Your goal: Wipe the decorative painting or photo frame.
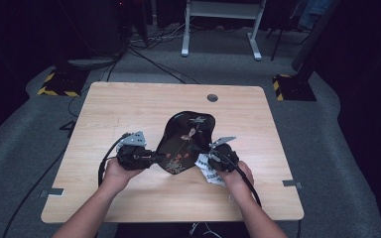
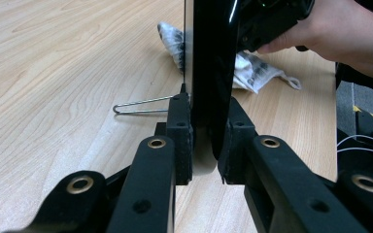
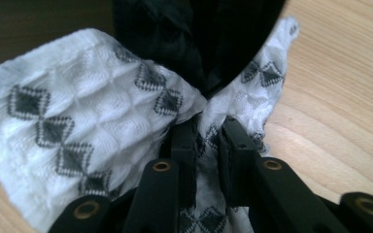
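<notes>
Black lacquered tray tilted above table centre; left gripper clamps its lower edge. Right gripper pinches white patterned cloth against tray's right edge

This looks like a lab or recording studio rather than a home. A single pale wooden table with rounded corners and a round cable hole stands on grey carpet, ringed by darkness. Black cables trail across the floor. Two black stand bases edged with yellow-and-black hazard tape flank the table, and a white metal desk frame stands behind.
</notes>
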`<state>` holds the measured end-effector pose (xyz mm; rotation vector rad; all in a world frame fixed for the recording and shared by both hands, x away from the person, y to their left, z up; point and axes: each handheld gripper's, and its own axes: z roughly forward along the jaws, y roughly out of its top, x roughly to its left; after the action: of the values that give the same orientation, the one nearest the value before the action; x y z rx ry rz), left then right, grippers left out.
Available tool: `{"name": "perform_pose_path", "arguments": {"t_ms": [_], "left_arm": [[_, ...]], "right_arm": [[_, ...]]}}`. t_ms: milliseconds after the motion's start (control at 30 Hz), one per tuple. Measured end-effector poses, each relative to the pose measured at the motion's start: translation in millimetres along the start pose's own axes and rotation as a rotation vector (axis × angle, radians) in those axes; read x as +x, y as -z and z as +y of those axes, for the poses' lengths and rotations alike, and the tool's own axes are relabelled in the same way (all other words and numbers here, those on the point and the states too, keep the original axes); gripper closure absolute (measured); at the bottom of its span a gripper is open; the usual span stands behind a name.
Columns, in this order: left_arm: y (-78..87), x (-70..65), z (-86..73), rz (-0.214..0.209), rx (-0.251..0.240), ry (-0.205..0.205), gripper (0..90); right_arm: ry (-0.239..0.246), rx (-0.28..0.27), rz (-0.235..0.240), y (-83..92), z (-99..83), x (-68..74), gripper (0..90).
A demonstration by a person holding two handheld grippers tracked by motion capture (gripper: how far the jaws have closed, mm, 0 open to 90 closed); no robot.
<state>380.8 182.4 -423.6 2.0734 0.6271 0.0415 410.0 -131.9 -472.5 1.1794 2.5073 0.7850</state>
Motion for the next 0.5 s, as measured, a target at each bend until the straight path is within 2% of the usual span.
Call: {"name": "perform_pose_path", "arguments": {"t_ms": [200,367,500], "left_arm": [[0.1,0.0,0.0,0.001,0.001,-0.001,78.7],[0.1,0.1,-0.1,0.001,-0.001,-0.003,78.7],[0.3,0.9,-0.2,0.009,-0.005,-0.006,78.7]], "right_arm": [[0.021,0.003,0.016,2.9,-3.0,6.8,78.4],[0.008,0.004,0.071,13.1,-10.4,3.7,79.3],[0.007,-0.018,0.055,27.1,-16.5,0.5,79.4]]}}
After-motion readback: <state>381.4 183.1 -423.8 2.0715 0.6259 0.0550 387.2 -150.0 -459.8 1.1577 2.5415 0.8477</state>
